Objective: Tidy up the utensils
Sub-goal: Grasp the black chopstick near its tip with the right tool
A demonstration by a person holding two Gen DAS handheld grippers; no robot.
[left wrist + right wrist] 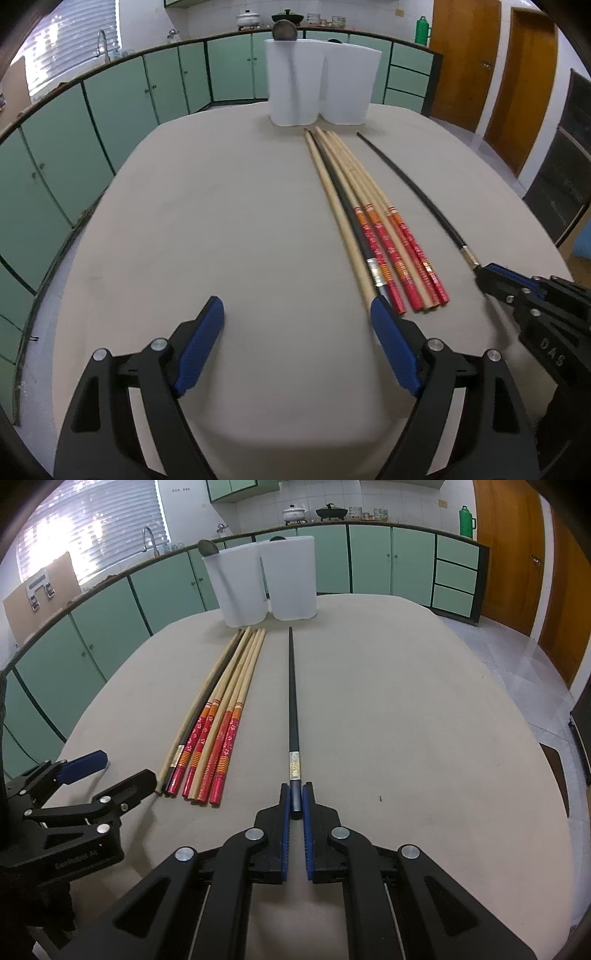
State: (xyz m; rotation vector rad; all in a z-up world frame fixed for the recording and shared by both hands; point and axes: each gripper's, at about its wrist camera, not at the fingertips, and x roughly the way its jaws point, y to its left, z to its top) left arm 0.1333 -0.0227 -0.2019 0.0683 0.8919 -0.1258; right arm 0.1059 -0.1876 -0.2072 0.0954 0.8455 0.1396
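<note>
A bundle of chopsticks point(373, 229) lies on the table: several with red patterned ends, one plain wooden and one black. It also shows in the right wrist view point(218, 723). My right gripper point(295, 797) is shut on the thick end of a single black chopstick point(293, 701), which lies on the table pointing at two white holders point(266, 583). My right gripper also shows in the left wrist view point(487, 275). My left gripper point(297, 314) is open and empty, its right finger touching the bundle's near end. The left holder point(293, 81) holds a spoon point(284, 30).
The table has a beige cloth point(221, 221). Green kitchen cabinets point(110, 110) curve behind it, and wooden doors point(480, 62) stand at the right. My left gripper shows at the left of the right wrist view point(110, 771).
</note>
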